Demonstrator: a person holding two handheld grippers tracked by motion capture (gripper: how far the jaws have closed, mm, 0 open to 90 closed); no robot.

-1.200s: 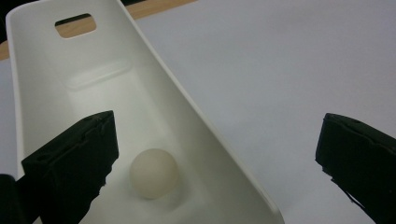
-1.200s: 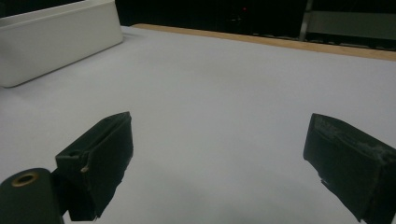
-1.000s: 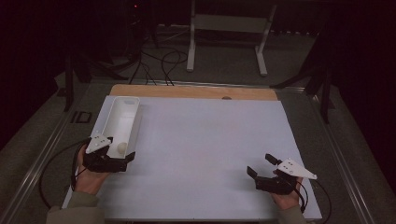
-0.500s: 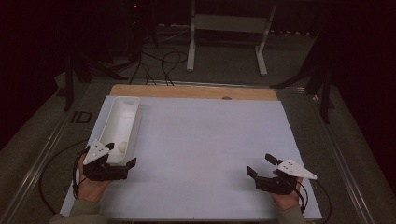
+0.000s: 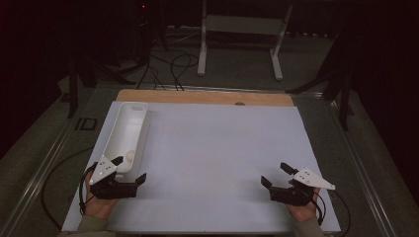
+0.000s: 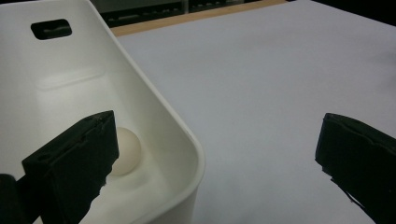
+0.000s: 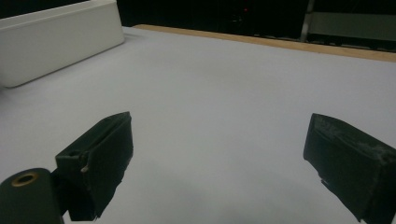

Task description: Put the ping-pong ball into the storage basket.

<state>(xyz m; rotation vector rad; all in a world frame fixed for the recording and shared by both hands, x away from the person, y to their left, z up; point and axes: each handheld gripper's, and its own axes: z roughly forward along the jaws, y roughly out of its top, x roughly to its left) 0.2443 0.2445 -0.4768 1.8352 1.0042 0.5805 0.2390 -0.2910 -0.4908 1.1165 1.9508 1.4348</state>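
A long white bin (image 5: 123, 129) lies along the left side of the white table. A small white ball (image 5: 129, 155) rests inside it at the near end. My left gripper (image 5: 131, 168) stands open just in front of that near end, holding nothing. In the left gripper view the ball (image 6: 127, 151) sits in the bin's corner (image 6: 189, 144), partly behind the left jaw, and the bin's rim lies between the jaws of my left gripper (image 6: 217, 135). My right gripper (image 5: 273, 173) rests open and empty at the front right. In the right gripper view its jaws (image 7: 217, 130) spread wide over bare table, with the bin (image 7: 56, 37) far off.
The white sheet (image 5: 222, 148) covers the table, with a wooden strip (image 5: 207, 97) along the far edge. Beyond it stand a metal frame (image 5: 242, 29) and cables (image 5: 168, 64) on the dark floor. A cable trails from each gripper.
My left gripper has drawn back from over the bin's near end toward the table's front edge. The right gripper has not moved.
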